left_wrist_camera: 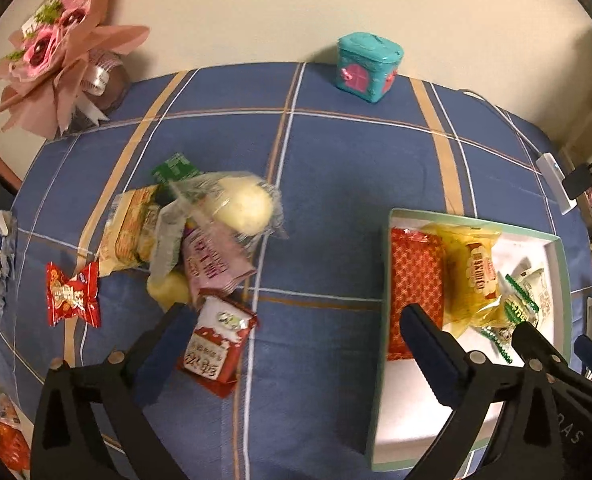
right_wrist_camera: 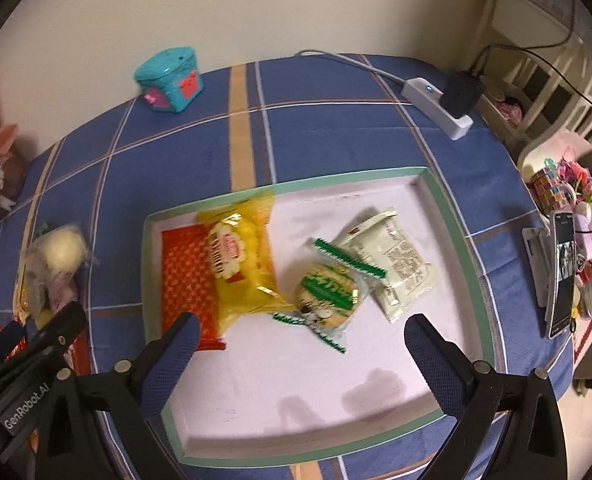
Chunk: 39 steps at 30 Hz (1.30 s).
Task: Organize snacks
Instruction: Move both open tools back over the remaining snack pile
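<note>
While my left gripper (left_wrist_camera: 296,344) stood spread beside the red packet (left_wrist_camera: 215,350), left of the tray (right_wrist_camera: 456,240), my right gripper (right_wrist_camera: 300,360) hung spread over it. I feared the near pile (left_wrist_camera: 191,232) would scatter if touched.

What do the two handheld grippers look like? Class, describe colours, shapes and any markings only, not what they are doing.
Both the left gripper and the right gripper have matte black, angular, truss-like frames with silver round rivets. Each finger ends in a dark blue textured pad. White lettering "GenRobot.AI" runs along the left gripper's body, seen from the right wrist view. No cables or sleeves show.
</note>
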Each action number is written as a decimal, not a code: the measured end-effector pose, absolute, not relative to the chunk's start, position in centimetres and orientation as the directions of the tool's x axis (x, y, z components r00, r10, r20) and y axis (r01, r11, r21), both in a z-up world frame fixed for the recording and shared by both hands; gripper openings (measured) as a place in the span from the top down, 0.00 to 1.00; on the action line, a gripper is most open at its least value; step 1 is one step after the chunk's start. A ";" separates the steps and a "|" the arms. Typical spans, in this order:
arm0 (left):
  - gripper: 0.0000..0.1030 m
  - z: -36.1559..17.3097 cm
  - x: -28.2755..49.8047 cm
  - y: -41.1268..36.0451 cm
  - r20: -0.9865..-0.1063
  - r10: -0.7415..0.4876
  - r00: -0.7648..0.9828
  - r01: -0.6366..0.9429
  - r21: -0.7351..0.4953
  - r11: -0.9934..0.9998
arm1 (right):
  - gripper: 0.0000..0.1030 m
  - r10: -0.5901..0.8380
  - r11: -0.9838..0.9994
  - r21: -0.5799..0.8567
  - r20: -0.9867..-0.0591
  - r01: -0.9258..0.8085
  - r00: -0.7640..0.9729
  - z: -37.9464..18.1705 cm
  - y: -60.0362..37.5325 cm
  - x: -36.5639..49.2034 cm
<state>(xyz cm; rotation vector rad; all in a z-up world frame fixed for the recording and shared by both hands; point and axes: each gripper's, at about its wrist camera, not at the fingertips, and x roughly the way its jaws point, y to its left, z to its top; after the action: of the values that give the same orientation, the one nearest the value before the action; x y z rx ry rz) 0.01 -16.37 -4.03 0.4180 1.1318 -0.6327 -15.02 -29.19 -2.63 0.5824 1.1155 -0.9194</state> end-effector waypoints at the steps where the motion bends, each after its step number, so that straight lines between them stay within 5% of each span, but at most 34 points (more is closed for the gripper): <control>1: 0.00 -4.2 0.1 -16.2 -0.928 -0.253 0.273 0.661 -0.011 0.750 | 0.00 -0.323 0.526 -0.047 -0.935 0.849 0.148 -2.7 -28.9 -14.7; 28: 0.00 -3.9 13.4 0.3 -0.936 -0.238 0.261 0.395 -0.121 0.911 | 0.00 -0.210 0.712 0.027 -0.945 0.702 0.249 -4.7 -17.3 -2.7; 39: 0.00 -7.9 17.8 2.8 -0.959 -0.192 0.209 0.338 -0.113 0.934 | 0.00 -0.176 0.744 0.010 -0.962 0.668 0.211 -8.1 -15.0 0.7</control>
<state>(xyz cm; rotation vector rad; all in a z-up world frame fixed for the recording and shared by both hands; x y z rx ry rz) 17.80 2.80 -7.94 0.1309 1.3099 -0.3697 0.73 -15.04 -8.07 0.4795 1.2278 -0.6180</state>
